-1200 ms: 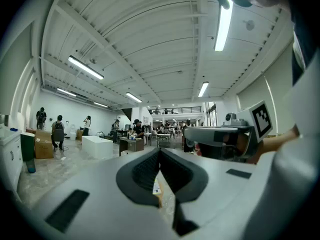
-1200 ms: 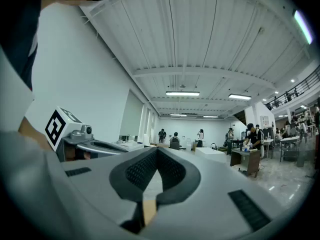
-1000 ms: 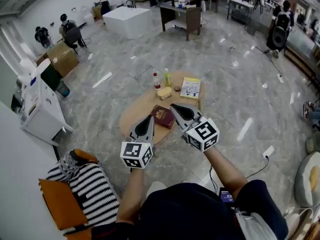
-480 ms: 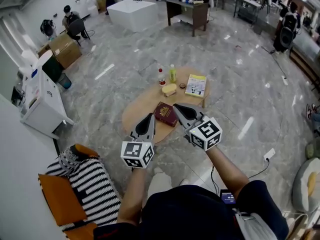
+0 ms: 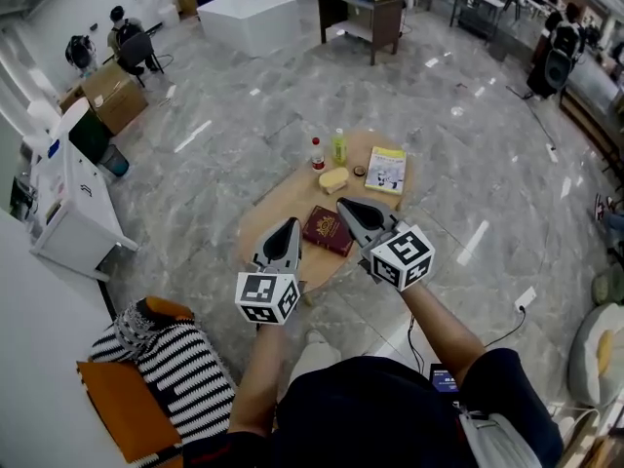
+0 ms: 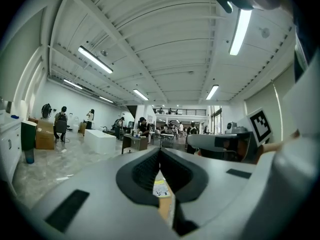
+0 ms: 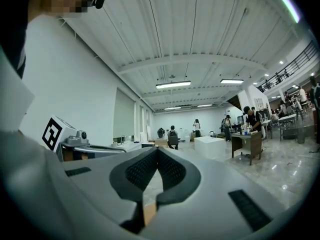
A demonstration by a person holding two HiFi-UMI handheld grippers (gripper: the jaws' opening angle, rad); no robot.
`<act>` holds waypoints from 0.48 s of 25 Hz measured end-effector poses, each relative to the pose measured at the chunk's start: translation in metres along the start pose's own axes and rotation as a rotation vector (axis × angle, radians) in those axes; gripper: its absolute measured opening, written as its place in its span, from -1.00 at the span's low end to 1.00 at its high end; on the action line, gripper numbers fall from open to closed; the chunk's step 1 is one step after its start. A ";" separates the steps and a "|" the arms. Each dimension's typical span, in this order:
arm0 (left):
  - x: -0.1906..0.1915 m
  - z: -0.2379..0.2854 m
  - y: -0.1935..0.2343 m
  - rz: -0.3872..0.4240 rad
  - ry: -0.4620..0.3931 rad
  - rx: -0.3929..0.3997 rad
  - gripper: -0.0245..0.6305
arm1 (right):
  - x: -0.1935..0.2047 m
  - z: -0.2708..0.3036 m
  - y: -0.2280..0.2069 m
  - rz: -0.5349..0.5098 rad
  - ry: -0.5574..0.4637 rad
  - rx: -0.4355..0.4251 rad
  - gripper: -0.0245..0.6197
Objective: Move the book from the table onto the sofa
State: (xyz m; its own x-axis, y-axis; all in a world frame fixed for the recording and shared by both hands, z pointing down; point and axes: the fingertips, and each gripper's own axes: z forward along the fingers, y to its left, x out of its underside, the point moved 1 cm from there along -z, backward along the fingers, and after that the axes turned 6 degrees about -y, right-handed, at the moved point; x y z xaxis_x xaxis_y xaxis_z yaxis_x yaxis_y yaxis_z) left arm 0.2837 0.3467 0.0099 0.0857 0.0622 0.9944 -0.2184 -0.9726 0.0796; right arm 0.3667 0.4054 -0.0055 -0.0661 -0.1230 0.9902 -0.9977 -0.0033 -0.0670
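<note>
The orange sofa (image 5: 112,403) sits at lower left, nearest. At mid-frame both tongs are pinched together, empty: left gripper (image 5: 290,225), right gripper (image 5: 342,204). The dark red book (image 5: 326,230) lies flat on the table (image 5: 276,208) between their tips, closer to the right one. It is skewed, and its long axis is unclear.

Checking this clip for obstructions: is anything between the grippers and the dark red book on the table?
Nothing visible. The dark red book lies on the near part of the table, with the shut left gripper and right gripper either side. The bottles and yellow book sit beyond it.
</note>
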 end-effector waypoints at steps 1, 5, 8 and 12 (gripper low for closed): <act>0.000 0.005 0.007 0.010 0.000 0.004 -0.87 | 0.001 0.008 -0.003 0.000 0.003 0.004 -0.88; 0.005 0.022 0.038 0.000 0.010 0.026 -0.87 | 0.012 0.037 -0.015 0.007 0.026 0.032 -0.89; 0.012 0.036 0.061 -0.019 0.024 0.043 -0.87 | 0.022 0.059 -0.024 0.025 0.054 0.049 -0.89; 0.027 0.042 0.080 -0.041 0.043 0.076 -0.87 | 0.048 0.075 -0.025 0.045 0.112 0.066 -0.89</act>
State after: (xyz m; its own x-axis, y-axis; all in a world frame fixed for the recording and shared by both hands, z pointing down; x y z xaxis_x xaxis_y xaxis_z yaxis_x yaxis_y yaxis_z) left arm 0.3096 0.2610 0.0403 0.0512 0.1103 0.9926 -0.1415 -0.9830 0.1166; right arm 0.3898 0.3254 0.0349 -0.1158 -0.0133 0.9932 -0.9910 -0.0665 -0.1164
